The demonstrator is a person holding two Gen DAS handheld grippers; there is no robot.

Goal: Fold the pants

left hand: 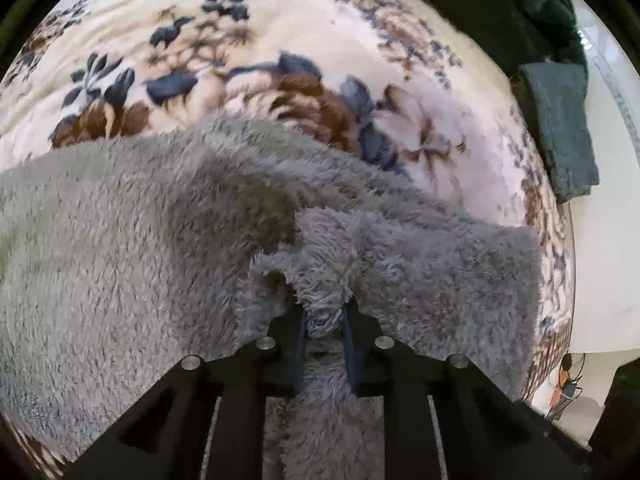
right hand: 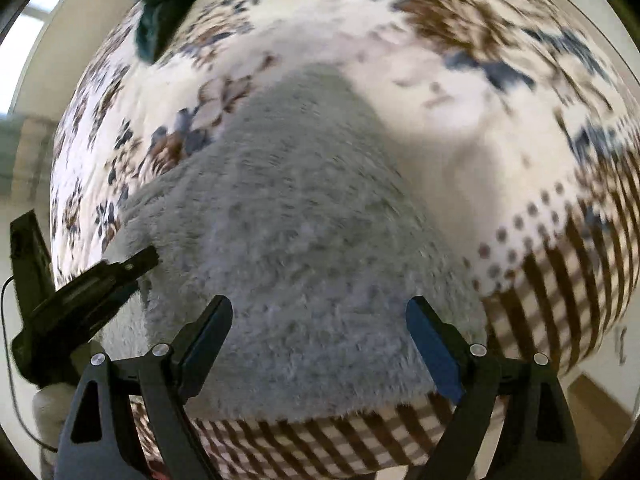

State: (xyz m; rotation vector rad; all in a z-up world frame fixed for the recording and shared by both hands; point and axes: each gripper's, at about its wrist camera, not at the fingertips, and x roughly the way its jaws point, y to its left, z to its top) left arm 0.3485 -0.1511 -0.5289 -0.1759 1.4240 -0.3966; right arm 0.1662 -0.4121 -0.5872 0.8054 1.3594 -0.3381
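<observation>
one thin tuft of the fuzzy grey pants point(left hand: 168, 240), spread on the floral blanket point(left hand: 256, 12), is all the left gripper point(left hand: 327, 322) pinches, so it may slip out while the right gripper point(right hand: 319, 320) hovers spread, holding nothing.

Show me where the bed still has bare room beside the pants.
Bare floral blanket lies beyond the grey fleece pants, and more shows right of them in the right wrist view. It is crowded by the dark green clothes at the far edge. The left tool pinches fleece; the right tool is open.
</observation>
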